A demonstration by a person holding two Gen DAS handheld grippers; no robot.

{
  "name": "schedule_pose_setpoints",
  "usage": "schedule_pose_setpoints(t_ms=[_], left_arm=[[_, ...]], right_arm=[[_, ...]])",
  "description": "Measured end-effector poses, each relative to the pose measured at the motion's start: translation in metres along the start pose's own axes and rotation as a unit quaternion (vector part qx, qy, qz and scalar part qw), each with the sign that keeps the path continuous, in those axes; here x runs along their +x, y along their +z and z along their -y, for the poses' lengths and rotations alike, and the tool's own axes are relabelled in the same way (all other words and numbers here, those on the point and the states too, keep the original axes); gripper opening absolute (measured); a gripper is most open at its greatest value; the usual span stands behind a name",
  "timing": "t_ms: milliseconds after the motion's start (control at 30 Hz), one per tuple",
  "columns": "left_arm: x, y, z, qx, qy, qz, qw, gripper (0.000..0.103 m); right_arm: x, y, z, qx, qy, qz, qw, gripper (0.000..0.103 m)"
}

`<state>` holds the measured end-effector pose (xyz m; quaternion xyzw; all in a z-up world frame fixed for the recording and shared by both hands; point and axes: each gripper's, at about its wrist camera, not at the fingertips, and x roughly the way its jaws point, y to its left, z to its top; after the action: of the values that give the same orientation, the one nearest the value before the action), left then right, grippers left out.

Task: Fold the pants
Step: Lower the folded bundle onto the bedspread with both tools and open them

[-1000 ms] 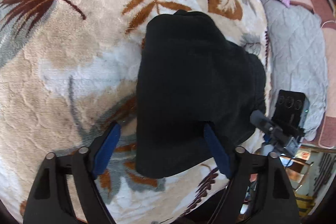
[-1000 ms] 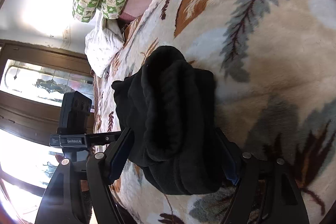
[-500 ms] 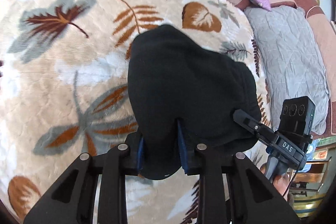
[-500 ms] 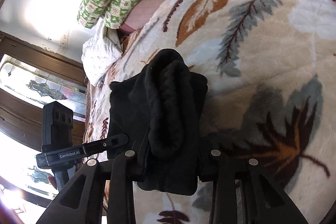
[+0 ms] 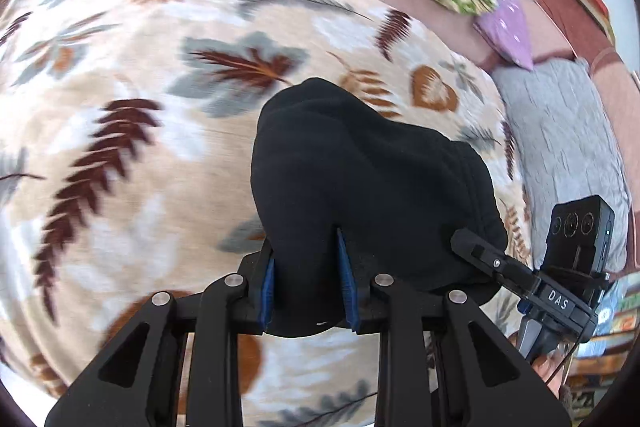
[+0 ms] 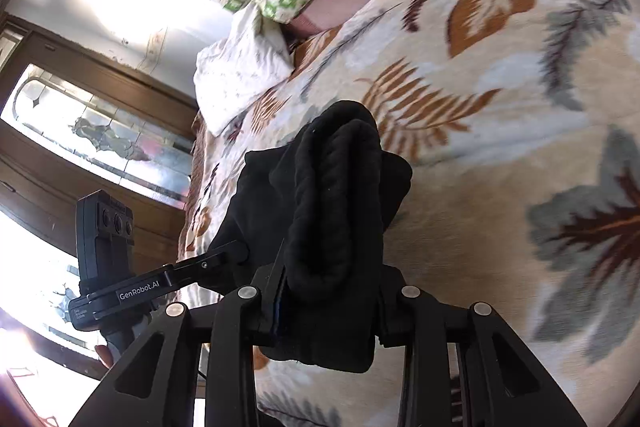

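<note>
The left tool (image 5: 306, 285) is clamped on the folded black pants (image 5: 360, 187). The right tool (image 6: 326, 303) pinches their bunched edge above the leaf-print blanket (image 6: 500, 107).

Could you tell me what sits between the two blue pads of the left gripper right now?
A bunched fold of the black pants fills the gap of the left gripper, pinched between both pads, as the left wrist view shows.
</note>
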<state>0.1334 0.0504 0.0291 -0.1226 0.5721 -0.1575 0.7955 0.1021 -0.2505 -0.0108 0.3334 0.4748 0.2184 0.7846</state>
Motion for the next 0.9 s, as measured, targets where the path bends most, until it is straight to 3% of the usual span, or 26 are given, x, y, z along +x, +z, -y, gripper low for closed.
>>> schedule_pose_setpoints(t_ms=[300, 533, 667, 733, 800, 900], left_arm=[[-0.004, 0.010, -0.075, -0.062, 0.027, 0.005, 0.9977, 0.025], [0.025, 0.007, -0.090, -0.051, 0.047, -0.018, 0.9974, 0.026], [0.030, 0.004, -0.087, -0.027, 0.057, -0.011, 0.9979, 0.034], [0.033, 0.003, -0.089, -0.025, 0.060, -0.009, 0.9978, 0.048], [0.034, 0.003, -0.098, -0.034, 0.063, -0.005, 0.9974, 0.065], [0.033, 0.002, -0.113, -0.054, 0.029, -0.010, 0.9981, 0.067]], right_arm=[[0.070, 0.003, -0.059, -0.046, 0.006, -0.031, 0.998, 0.032], [0.109, -0.003, -0.064, -0.075, -0.019, -0.047, 0.996, 0.033], [0.116, -0.008, -0.043, -0.066, -0.037, -0.050, 0.996, 0.042], [0.117, -0.011, -0.031, -0.055, -0.045, -0.045, 0.996, 0.054], [0.116, -0.014, -0.025, -0.056, -0.047, -0.041, 0.996, 0.056], [0.113, -0.016, -0.024, -0.063, -0.043, -0.036, 0.996, 0.056]])
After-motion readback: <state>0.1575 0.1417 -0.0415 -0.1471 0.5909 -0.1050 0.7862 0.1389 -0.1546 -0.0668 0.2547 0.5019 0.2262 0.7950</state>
